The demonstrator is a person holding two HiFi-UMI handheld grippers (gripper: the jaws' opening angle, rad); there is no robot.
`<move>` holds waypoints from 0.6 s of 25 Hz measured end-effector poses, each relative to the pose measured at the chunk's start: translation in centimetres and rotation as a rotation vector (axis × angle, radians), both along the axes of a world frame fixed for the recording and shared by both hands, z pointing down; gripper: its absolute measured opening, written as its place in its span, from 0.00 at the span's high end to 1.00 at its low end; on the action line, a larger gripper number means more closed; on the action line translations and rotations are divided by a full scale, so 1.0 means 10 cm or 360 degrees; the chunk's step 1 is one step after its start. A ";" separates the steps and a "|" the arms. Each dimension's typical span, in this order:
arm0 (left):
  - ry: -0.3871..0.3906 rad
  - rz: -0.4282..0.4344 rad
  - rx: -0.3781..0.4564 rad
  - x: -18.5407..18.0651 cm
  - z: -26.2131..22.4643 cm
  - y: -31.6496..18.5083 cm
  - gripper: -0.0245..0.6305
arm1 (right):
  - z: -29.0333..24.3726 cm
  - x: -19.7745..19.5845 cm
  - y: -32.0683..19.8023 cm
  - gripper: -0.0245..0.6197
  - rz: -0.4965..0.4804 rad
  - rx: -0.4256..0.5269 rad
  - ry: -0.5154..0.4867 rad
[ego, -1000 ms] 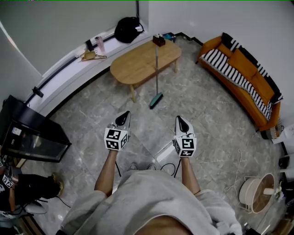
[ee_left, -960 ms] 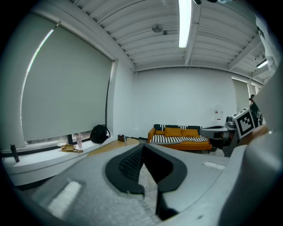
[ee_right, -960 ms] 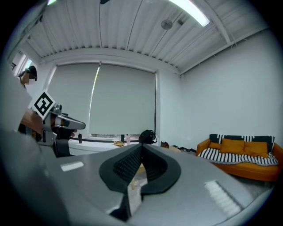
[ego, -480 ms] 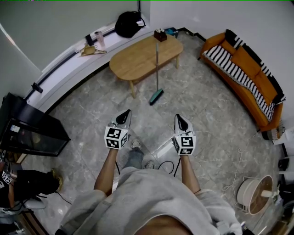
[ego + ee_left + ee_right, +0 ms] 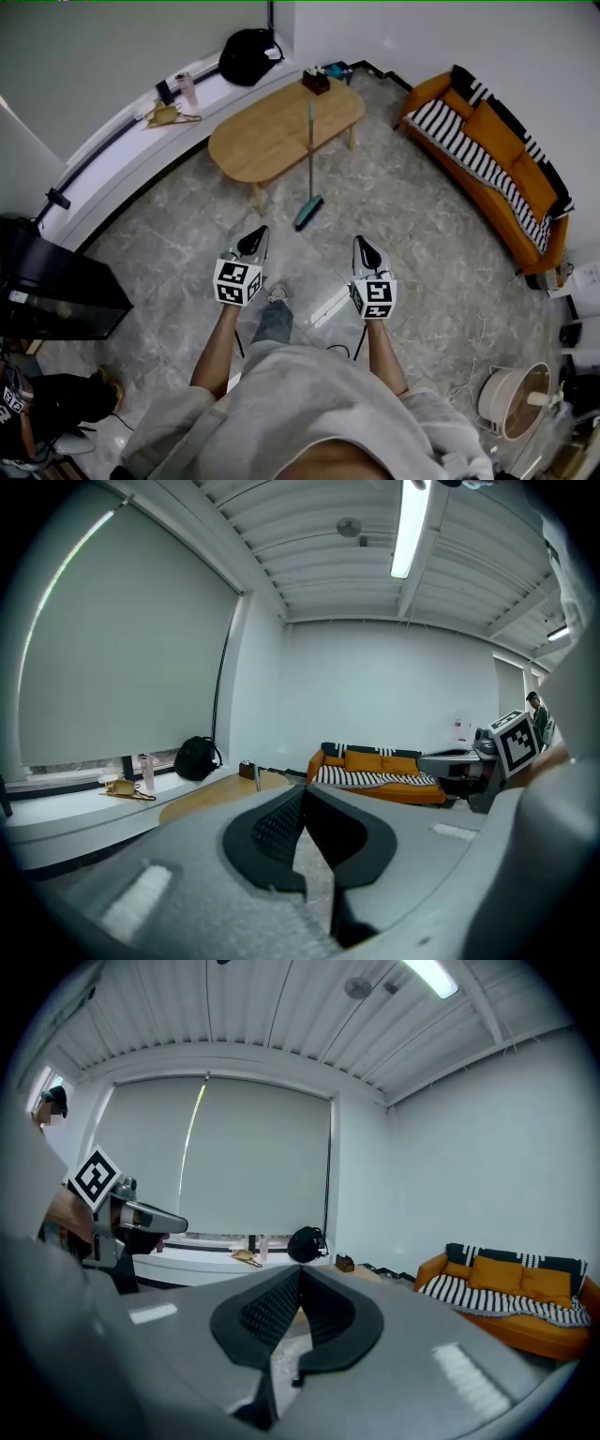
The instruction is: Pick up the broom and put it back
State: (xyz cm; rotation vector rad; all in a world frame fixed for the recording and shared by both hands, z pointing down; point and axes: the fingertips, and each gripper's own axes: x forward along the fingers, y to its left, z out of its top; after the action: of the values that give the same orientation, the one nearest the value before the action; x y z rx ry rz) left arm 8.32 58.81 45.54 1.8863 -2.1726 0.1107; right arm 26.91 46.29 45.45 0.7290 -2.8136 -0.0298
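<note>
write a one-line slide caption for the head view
Left gripper and right gripper, both shut and empty, face a broom propped against the oval wooden table.

A wooden worktop (image 5: pixel 272 136) with a small brown box (image 5: pixel 316 82) on its far end stands between an orange sofa (image 5: pixel 487 155) and a white sill (image 5: pixel 122 141) where a black bag (image 5: pixel 246 56) and a pink bottle (image 5: pixel 188 89) sit.

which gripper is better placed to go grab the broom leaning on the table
Left, narrowly. In the head view the left gripper sits slightly nearer the broom leaning on the wooden table than the right gripper. Both are shut, empty and short of it.
</note>
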 end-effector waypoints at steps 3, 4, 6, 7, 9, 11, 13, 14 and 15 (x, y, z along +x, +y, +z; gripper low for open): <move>0.0017 0.0032 0.0011 -0.28 -0.03 -0.30 0.97 | -0.08 -0.30 -0.24 0.96 0.0020 0.0018 0.0008; 0.0019 0.0046 0.0016 -0.39 -0.06 -0.39 0.97 | -0.12 -0.40 -0.31 0.96 0.0026 0.0025 0.0008; 0.0016 0.0066 0.0031 -0.61 -0.10 -0.57 0.97 | -0.17 -0.63 -0.47 0.96 0.0039 0.0042 0.0010; 0.0015 0.0072 0.0040 -0.74 -0.13 -0.65 0.97 | -0.20 -0.74 -0.55 0.96 0.0046 0.0050 0.0011; 0.0011 0.0078 0.0052 -0.98 -0.16 -0.81 0.97 | -0.23 -0.97 -0.68 0.96 0.0056 0.0064 0.0014; 0.0010 0.0082 0.0060 -1.20 -0.17 -0.94 0.97 | -0.24 -1.17 -0.80 0.96 0.0063 0.0077 0.0023; 0.0012 0.0084 0.0069 -1.41 -0.16 -1.04 0.97 | -0.23 -1.35 -0.89 0.96 0.0073 0.0086 0.0026; 0.0012 0.0086 0.0072 -1.50 -0.16 -1.08 0.97 | -0.23 -1.43 -0.94 0.96 0.0079 0.0091 0.0025; 0.0010 0.0088 0.0076 -1.59 -0.16 -1.12 0.97 | -0.22 -1.50 -0.98 0.96 0.0087 0.0095 0.0025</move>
State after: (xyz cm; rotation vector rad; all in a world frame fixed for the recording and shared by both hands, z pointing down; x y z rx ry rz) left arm -7.61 47.60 43.93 1.9706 -2.1374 0.0639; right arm 11.87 36.45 43.20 0.8148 -2.7873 -0.1102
